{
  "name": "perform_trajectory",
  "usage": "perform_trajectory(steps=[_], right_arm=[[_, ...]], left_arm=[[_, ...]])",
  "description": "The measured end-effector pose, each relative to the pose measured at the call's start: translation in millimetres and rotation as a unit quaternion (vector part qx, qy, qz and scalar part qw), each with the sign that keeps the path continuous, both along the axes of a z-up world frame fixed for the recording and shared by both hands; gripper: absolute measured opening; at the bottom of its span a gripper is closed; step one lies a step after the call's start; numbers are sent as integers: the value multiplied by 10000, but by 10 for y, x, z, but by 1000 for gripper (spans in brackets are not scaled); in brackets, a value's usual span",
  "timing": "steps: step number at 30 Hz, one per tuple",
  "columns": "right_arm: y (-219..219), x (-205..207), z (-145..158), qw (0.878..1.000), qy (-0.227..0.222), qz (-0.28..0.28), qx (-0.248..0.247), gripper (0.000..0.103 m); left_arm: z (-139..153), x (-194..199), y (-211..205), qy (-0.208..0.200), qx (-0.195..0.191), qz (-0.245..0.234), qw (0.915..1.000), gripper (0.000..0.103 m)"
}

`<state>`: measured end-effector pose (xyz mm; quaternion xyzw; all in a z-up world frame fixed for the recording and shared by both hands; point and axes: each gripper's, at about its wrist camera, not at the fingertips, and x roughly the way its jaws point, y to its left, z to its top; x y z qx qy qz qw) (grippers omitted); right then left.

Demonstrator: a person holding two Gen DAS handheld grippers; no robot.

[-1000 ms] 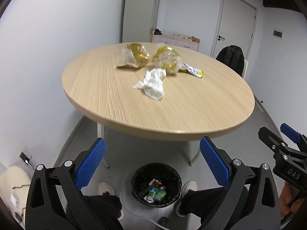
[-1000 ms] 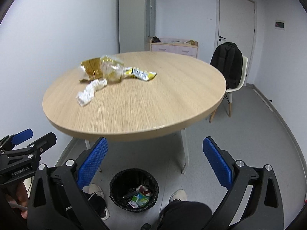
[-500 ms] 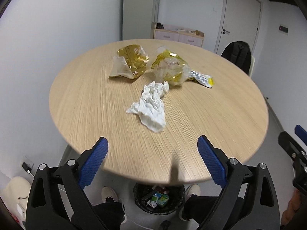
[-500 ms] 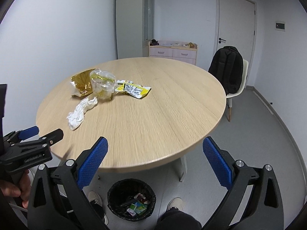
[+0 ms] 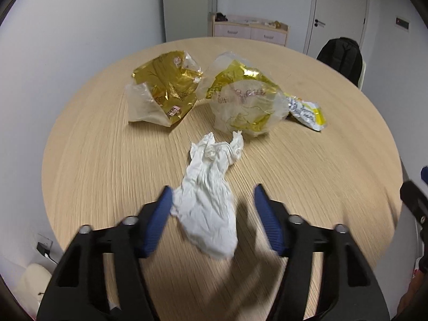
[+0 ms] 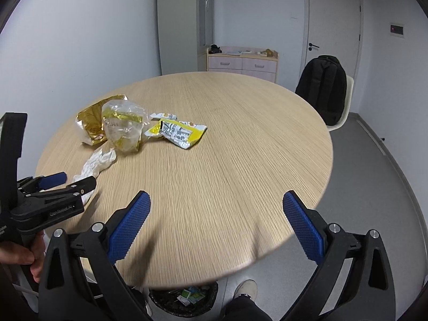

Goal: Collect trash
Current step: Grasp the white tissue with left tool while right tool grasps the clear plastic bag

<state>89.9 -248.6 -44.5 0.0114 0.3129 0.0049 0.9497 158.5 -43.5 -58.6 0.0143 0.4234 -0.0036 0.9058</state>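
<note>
A crumpled white tissue (image 5: 211, 195) lies on the round wooden table (image 5: 93, 160) between the fingers of my left gripper (image 5: 211, 188). The jaws are closing; the left pad touches the tissue's edge and the right pad stands apart from it. Beyond it lie a gold wrapper (image 5: 160, 91), a clear bag with yellow print (image 5: 246, 101) and a yellow-white wrapper (image 5: 305, 111). The right wrist view shows the left gripper (image 6: 77, 178) over the tissue (image 6: 99, 160). My right gripper (image 6: 215, 195) hangs open over bare table near the front edge, holding nothing.
A black bin (image 6: 184, 299) with trash in it stands under the table's near edge, beside a person's shoe (image 6: 246, 289). A chair with a black backpack (image 6: 323, 88) is at the far right. A low dresser (image 6: 240, 58) stands against the back wall.
Both grippers have moved forward over the table. The left gripper's jaws have narrowed around the tissue. The bin has dropped out of the left wrist view.
</note>
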Motion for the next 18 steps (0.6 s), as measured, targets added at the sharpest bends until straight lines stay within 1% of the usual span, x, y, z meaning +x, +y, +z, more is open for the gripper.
perform_trajectory(steps=[2, 3, 4, 5, 7, 11, 17, 18], right_arm=[[48, 116, 23, 10000, 3, 38, -36, 95], [76, 174, 35, 10000, 2, 72, -43, 95], [109, 238, 46, 9999, 9, 113, -42, 95], [139, 287, 54, 9999, 19, 145, -42, 95], [220, 395, 69, 9997, 29, 241, -44, 95], [433, 591, 108, 9991, 14, 432, -48, 95], [823, 866, 182, 9969, -15, 783, -26, 95], [880, 899, 200, 9965, -28, 837, -42, 93]], left_arm=[[-32, 67, 11, 98, -17, 11, 9999, 38], [-60, 105, 19, 172, -5, 12, 9999, 23], [-75, 130, 27, 209, -8, 12, 9998, 11], [-73, 140, 42, 193, 16, 27, 9998, 7], [-53, 144, 96, 194, -63, 14, 9998, 5], [49, 105, 272, 83, -151, 145, 9997, 5], [218, 33, 594, -96, -116, 431, 9990, 5], [236, 22, 670, -112, -120, 488, 9987, 5]])
